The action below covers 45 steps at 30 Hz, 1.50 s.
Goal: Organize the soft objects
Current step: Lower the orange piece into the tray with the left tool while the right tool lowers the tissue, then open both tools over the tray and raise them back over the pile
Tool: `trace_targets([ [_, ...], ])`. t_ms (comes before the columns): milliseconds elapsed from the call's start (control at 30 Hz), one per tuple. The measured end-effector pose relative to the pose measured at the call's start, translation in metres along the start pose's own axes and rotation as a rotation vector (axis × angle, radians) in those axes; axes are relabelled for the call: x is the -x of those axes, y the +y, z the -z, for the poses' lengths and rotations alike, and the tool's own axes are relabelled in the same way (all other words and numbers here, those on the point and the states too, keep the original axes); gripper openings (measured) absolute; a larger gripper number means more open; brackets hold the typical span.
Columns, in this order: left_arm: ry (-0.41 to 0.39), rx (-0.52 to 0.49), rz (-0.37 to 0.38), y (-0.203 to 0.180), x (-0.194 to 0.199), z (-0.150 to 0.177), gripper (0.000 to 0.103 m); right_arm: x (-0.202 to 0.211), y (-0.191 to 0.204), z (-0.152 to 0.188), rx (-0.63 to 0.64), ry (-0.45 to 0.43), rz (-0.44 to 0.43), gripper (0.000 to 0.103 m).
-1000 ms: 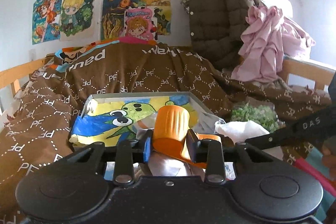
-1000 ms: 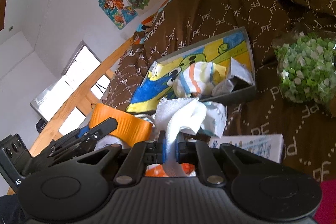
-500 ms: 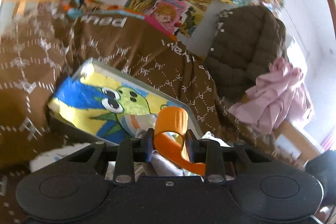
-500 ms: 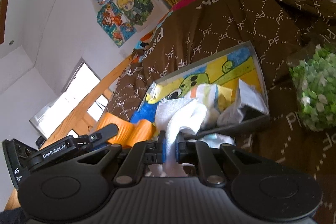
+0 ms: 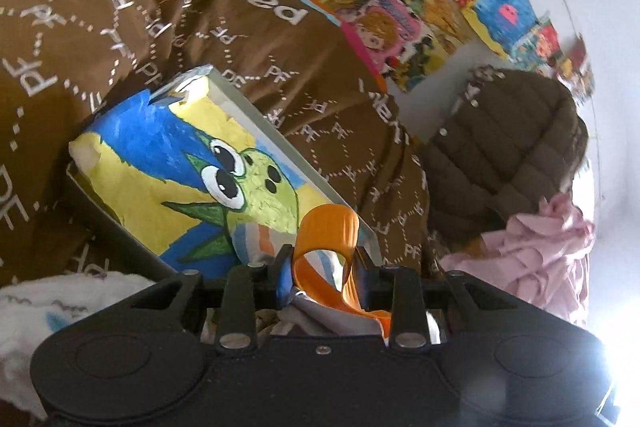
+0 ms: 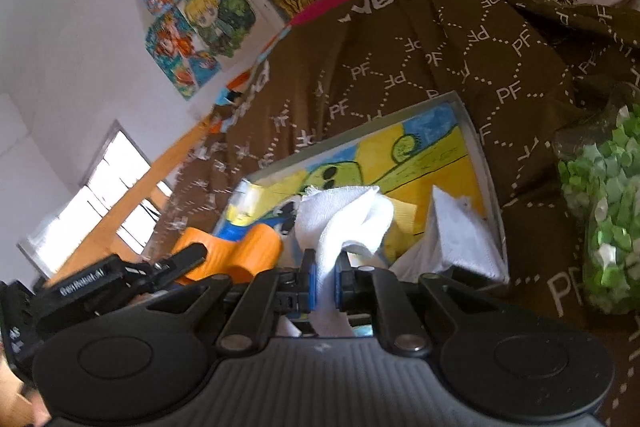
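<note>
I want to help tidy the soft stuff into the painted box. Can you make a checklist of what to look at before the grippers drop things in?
1. Left gripper squeezing the orange rubbery piece: ok.
2. Right gripper pinching the white cloth: ok.
3. Painted box open, no lid: ok.
4. Room left in the box: ok, though white fabric fills one corner.
5. Both items over the box opening: cannot tell.
6. Bag of green bits beside the box, outside it: ok.

Box (image 6: 490, 187) left half open; folded white cloth (image 6: 460, 231) blocks right corner; green bag (image 6: 604, 211) flanks right.
</note>
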<state>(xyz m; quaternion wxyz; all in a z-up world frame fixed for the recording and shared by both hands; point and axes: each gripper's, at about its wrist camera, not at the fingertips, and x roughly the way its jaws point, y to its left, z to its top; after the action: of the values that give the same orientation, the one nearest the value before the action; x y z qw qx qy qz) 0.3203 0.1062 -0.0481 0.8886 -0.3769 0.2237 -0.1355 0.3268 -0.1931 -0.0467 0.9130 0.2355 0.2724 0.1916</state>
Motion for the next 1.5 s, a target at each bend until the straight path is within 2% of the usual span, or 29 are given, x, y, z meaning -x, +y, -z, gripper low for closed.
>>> trace_targets([
  [267,0.001,0.054,-0.04,0.015,-0.016,-0.001,0.035,-0.023,0.003,0.0,0.05,0.038,0.081,0.011],
  [367,0.003,0.07,-0.052,0.02,-0.017,-0.002,0.039,-0.026,0.003,0.003,0.051,0.046,0.092,0.014],
  [433,0.013,0.082,-0.07,0.023,-0.018,-0.002,0.047,-0.027,0.003,0.003,0.052,0.048,0.098,0.019],
  [567,0.033,0.093,-0.089,0.029,-0.019,0.001,0.051,-0.024,0.004,0.002,0.07,0.042,0.11,0.023],
  [867,0.046,0.077,-0.102,0.024,-0.009,0.005,0.058,-0.008,0.008,-0.004,0.107,0.016,0.12,0.053],
  [1133,0.057,0.082,-0.134,0.013,0.014,0.007,0.069,0.02,0.015,-0.01,0.159,-0.015,0.136,0.082],
  [1267,0.037,0.04,-0.145,0.0,0.032,0.009,0.075,0.042,0.022,-0.012,0.201,-0.055,0.147,0.09],
  [1500,-0.024,-0.153,-0.151,-0.042,0.07,0.018,0.088,0.085,0.047,-0.008,0.315,-0.127,0.156,0.099],
])
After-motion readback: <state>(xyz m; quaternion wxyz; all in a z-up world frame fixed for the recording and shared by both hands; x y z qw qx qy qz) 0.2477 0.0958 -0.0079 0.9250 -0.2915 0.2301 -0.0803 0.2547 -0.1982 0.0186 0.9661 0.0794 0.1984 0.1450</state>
